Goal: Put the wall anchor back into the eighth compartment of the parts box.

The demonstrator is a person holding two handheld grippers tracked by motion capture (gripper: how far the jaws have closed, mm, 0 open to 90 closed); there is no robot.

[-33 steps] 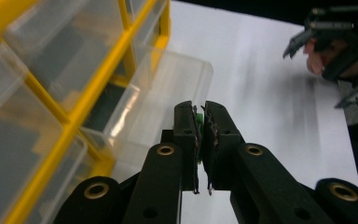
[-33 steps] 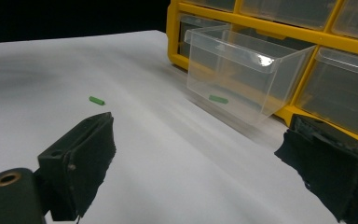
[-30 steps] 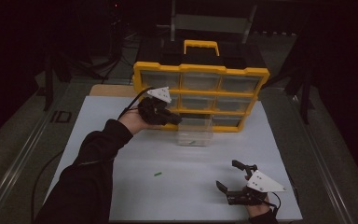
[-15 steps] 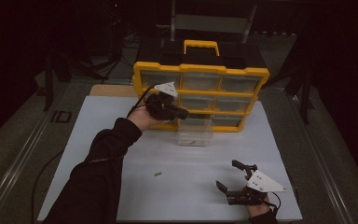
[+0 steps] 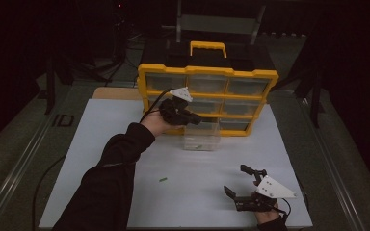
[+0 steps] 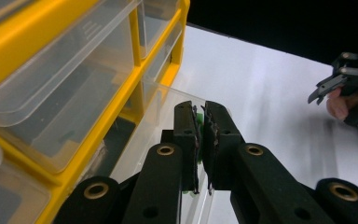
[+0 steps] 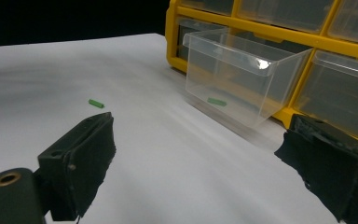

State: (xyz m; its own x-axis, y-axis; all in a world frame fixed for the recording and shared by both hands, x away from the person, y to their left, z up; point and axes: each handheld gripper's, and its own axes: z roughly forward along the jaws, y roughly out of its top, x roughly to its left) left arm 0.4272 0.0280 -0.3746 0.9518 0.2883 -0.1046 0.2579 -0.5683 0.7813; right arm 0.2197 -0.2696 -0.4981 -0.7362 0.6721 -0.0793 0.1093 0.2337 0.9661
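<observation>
A yellow organiser (image 5: 207, 72) with clear drawers stands at the back of the white sheet. One clear drawer (image 5: 201, 137) sits pulled out in front of it, with a small green piece (image 7: 216, 101) lying inside. My left gripper (image 5: 196, 118) hovers over this drawer's rim (image 6: 168, 95). Its jaws are shut on a small green piece (image 6: 197, 122), of which just a sliver peeks out. Another green piece (image 5: 163, 179) lies loose on the sheet. My right gripper (image 5: 243, 185) rests near the front right, open, with nothing between its fingers (image 7: 81, 158).
The white sheet (image 5: 101, 144) covers the table top, with a brown board (image 5: 115, 93) at its back left corner. Dark metal rails (image 5: 24, 159) run along both sides of the table. The organiser's yellow handle (image 5: 207, 47) rises at the back.
My left gripper has moved a little to the right, from beside the organiser's front to above the pulled-out drawer. The right gripper has stayed put.
</observation>
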